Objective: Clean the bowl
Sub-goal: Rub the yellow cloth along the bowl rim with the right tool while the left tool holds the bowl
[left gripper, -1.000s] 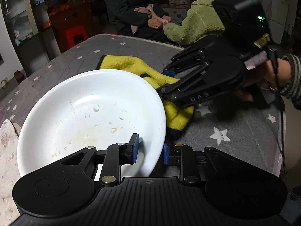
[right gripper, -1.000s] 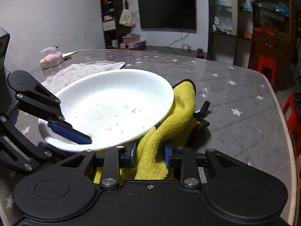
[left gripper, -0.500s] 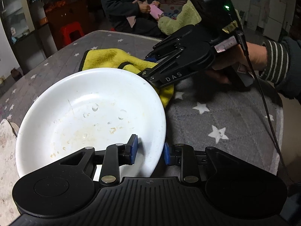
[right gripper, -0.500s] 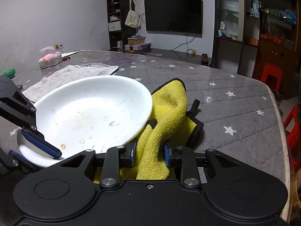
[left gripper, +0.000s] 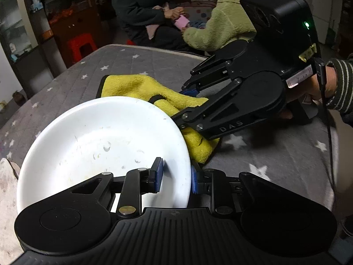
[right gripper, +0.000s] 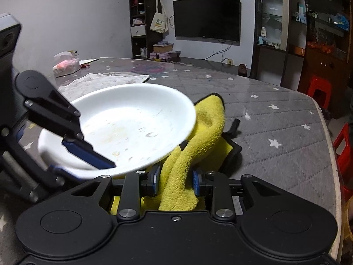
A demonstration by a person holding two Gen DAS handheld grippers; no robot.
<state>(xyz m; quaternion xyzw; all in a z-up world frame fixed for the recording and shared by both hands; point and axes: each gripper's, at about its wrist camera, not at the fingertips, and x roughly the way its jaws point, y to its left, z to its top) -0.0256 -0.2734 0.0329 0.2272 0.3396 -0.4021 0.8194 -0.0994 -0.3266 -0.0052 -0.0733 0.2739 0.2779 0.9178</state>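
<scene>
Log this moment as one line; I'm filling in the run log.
step: pre-wipe | left gripper: shut on bowl rim | right gripper: shut on cloth | cloth: beside bowl, not inside | bowl: dirty

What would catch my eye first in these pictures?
A big white bowl, smeared inside, is pinched at its rim by the left hand-held gripper. Beside and partly under it lies a bright yellow cloth, clamped by the right hand-held gripper. Both sit over a grey star-patterned table.
</scene>
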